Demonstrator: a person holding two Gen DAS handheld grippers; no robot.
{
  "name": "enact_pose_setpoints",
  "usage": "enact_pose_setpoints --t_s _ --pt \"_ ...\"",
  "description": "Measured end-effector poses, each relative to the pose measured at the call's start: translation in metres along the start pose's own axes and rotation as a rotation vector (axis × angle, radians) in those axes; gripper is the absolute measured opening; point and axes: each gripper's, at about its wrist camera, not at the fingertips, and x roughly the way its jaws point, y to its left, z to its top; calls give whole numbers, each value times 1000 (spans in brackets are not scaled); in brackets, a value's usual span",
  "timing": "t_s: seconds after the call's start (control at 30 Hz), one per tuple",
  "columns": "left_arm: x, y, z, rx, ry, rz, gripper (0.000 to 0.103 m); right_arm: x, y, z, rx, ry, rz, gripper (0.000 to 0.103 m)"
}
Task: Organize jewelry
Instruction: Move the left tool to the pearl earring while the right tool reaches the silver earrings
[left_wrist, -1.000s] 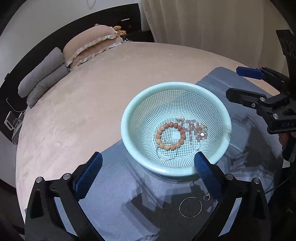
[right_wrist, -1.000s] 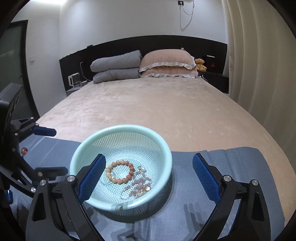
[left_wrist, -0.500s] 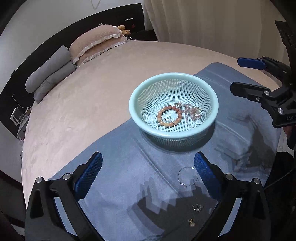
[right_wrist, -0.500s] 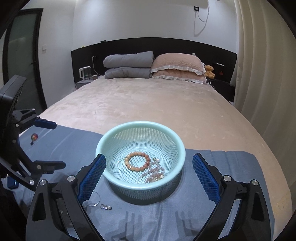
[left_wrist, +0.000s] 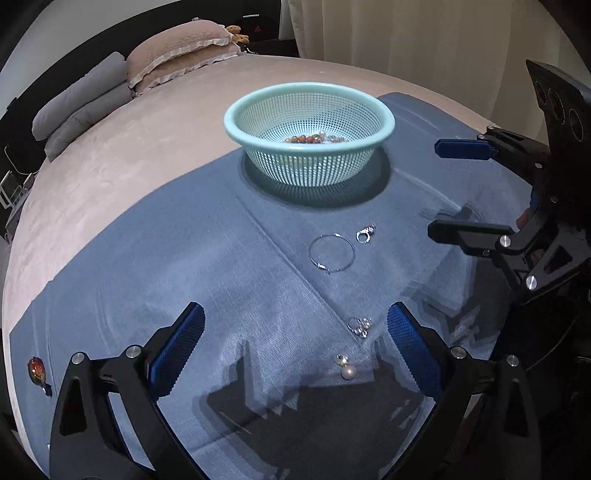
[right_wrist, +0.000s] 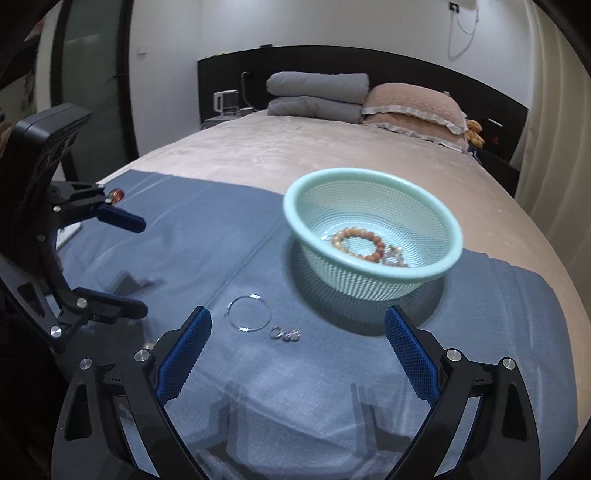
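A mint green mesh basket (left_wrist: 384, 122) (right_wrist: 452, 236) stands on a blue cloth (left_wrist: 184, 258) (right_wrist: 184, 229) and holds a brown bead bracelet (right_wrist: 356, 245) and pale beaded pieces (right_wrist: 395, 258). On the cloth before it lie a thin silver hoop (left_wrist: 331, 253) (right_wrist: 249, 313), a small silver ring piece (left_wrist: 365, 233) (right_wrist: 284, 334), another small silver piece (left_wrist: 359, 326), a pearl earring (left_wrist: 347, 370) and an amber stone (left_wrist: 36, 369) (right_wrist: 117, 194). My left gripper (left_wrist: 295, 343) is open and empty above the cloth. My right gripper (right_wrist: 297, 349) is open and empty, near the hoop.
The cloth lies on a beige bed (right_wrist: 258, 147). Grey and pink pillows (right_wrist: 365, 99) lean on a black headboard. Curtains (left_wrist: 406, 44) hang at the bed's far side. Each gripper shows at the edge of the other's view.
Both grippers have drawn back from the basket toward the near edge of the cloth. The hoop, rings and pearl have come into view.
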Motion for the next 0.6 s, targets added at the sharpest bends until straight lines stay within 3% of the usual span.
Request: enact_pose_setpoints --t_s 0.1,0.2,0.27,0.3,0.4,0.47,0.6 --pt "4 -3 -15 -32 -18 25 97 11 16 -9 -55 23 29 89" --pt "10 -7 -26 -77 -32 -10 89 24 21 -10 -74 42 42 89" --pt "15 -13 -32 -69 -23 -9 81 30 18 -9 -66 46 52 80" --pt "17 -15 -34 -65 -20 -4 79 35 15 -8 -50 57 60 67" --pt "22 -16 -41 -75 -22 -16 77 50 1 -11 17 99 59 63" --pt "26 -16 -43 -78 -13 -21 67 57 -6 -15 48 106 56 57" --pt "33 -20 -48 -73 3 -6 57 69 -13 -19 88 104 52 49"
